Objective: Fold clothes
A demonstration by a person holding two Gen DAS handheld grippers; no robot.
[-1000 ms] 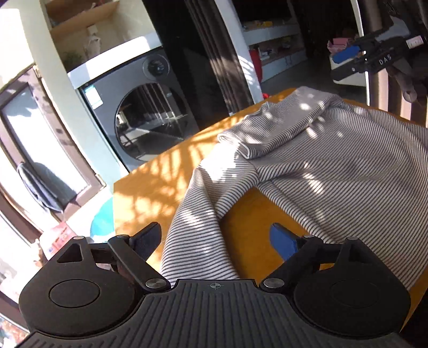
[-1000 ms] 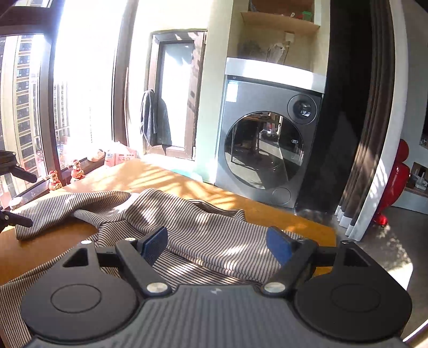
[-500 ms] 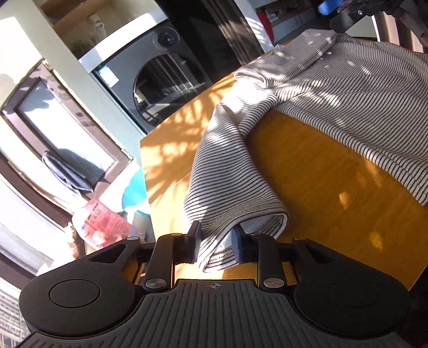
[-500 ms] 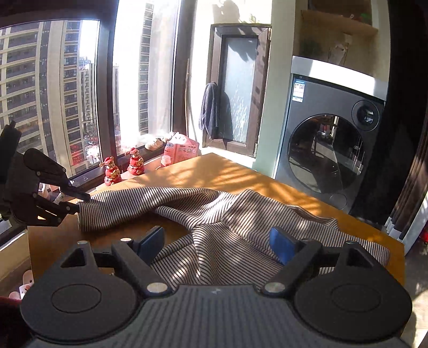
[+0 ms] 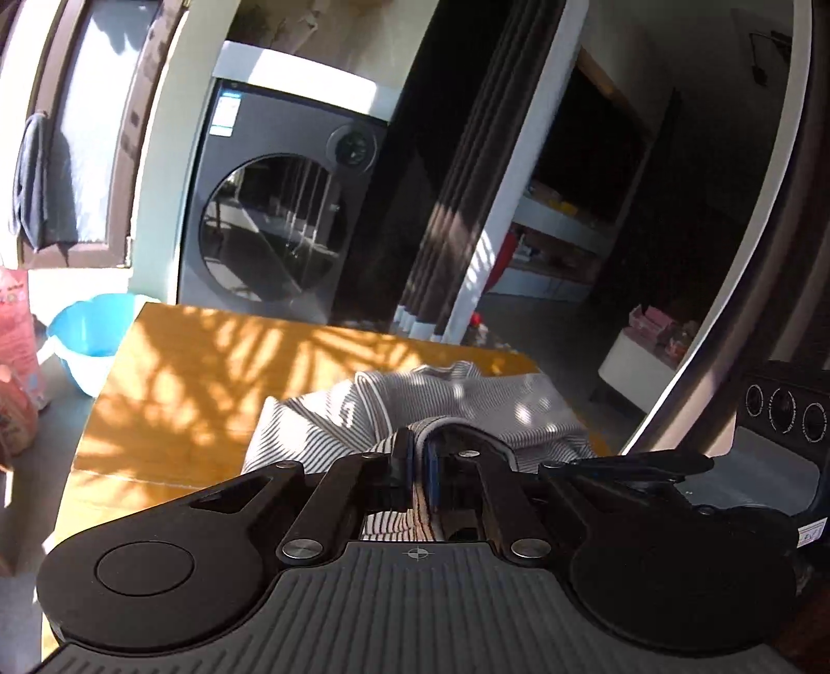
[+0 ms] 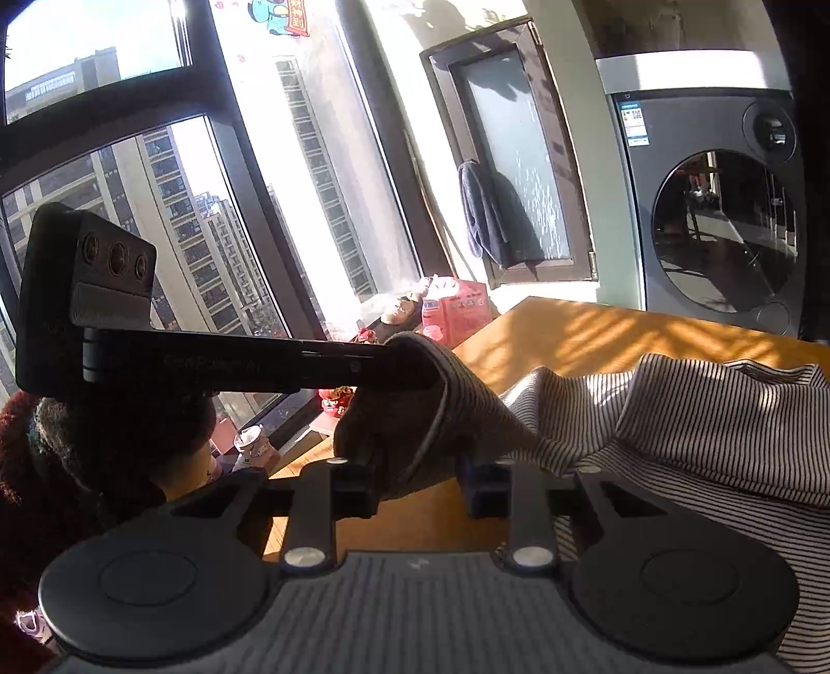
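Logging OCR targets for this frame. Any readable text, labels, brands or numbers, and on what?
Nothing reads cleanly.
Washing machine sticker: print too small.
Left gripper arm, embossed lettering: too faint.
Pink carton on the sill: print blurred.
Window decal: characters too small.
White tag on the right gripper: unreadable.

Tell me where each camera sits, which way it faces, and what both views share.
Left wrist: on the left gripper, facing across the table toward the washing machine; its fingers pinch the striped garment.
Right wrist: on the right gripper, facing the windows; the left gripper crosses in front, holding a sleeve.
Shared: garment, table, washing machine, left gripper.
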